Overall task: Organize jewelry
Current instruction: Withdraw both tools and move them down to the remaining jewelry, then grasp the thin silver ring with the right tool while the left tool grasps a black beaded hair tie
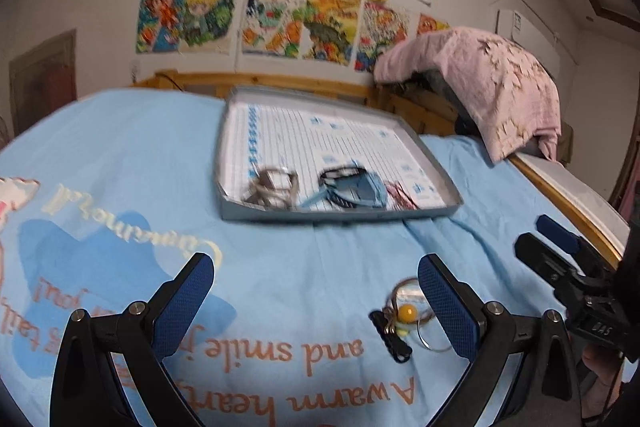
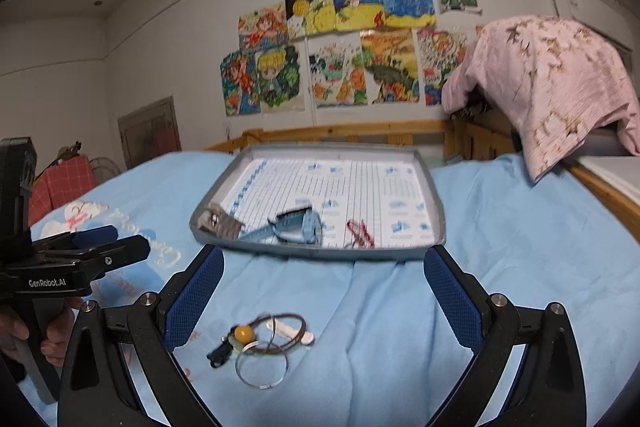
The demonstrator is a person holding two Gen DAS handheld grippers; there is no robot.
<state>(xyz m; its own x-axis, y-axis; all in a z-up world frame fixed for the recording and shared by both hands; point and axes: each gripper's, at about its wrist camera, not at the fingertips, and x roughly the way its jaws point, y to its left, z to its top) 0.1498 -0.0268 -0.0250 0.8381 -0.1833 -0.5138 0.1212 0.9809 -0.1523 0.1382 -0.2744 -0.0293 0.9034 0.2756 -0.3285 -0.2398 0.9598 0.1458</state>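
Fingers first, reading left to right: the left gripper (image 1: 316,307) has its blue-padded jaws spread wide with nothing between them, hovering over the pale blue printed bedsheet (image 1: 280,259). Just inside its right-hand finger (image 1: 448,307) lies the loose cluster still to be sorted: a thin silver wire hoop (image 1: 434,337), a round yellow bead (image 1: 408,313) and a small black clasp piece (image 1: 390,337), tangled together on the sheet. The cluster sits off-centre in this gripper's span, close against that finger and not in the middle of the gap.

From the right wrist view the same cluster lies left of centre: the hoop (image 2: 262,367), bead (image 2: 243,333) and black piece (image 2: 219,355) are near the left-hand finger (image 2: 196,299) of the right gripper (image 2: 324,291), whose jaws are likewise wide apart and empty. The cluster's long axis runs roughly across the gap, from the black piece up to a brown loop (image 2: 288,323) at the right.

Beyond both grippers rests the shallow grey tray with a printed paper lining (image 2: 316,251), already holding a silver chain piece (image 2: 220,221), a blue strap item (image 2: 300,225) and a red string (image 2: 360,233).

Neither gripper looks clearly nearer. Whichever takes the cluster would need to shift sideways to centre it before closing.
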